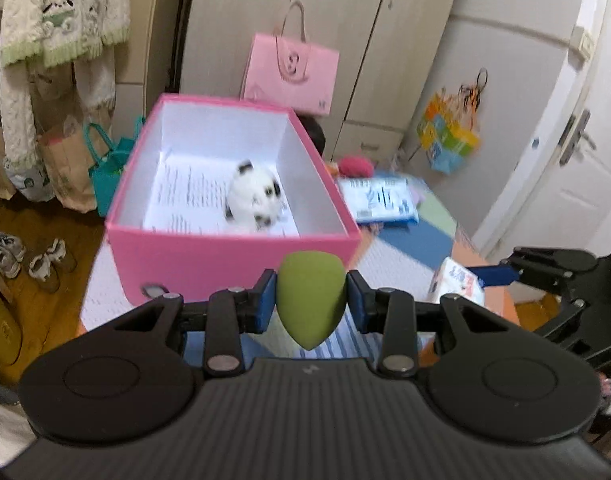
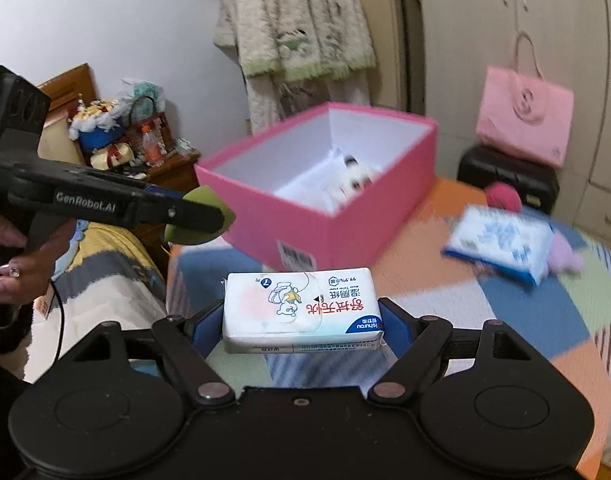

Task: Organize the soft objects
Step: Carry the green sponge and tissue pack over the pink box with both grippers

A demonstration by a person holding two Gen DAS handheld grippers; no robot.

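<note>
Green sponge (image 1: 310,300) is pinched in the left gripper (image 1: 310,298) jaws, short of the pink box (image 1: 225,256), presumably for dropping beside the plush (image 1: 254,200). Wipes pack (image 2: 301,310) is clamped by the right gripper (image 2: 301,322), above the table (image 2: 505,320).

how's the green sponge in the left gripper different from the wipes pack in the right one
The green sponge is a plain teardrop with its point toward the camera; the wipes pack is a flat white rectangle with printed text and a cartoon. The sponge is narrow between the jaws; the pack spans a wide gap. Both are gripped, outside the pink box.
</note>
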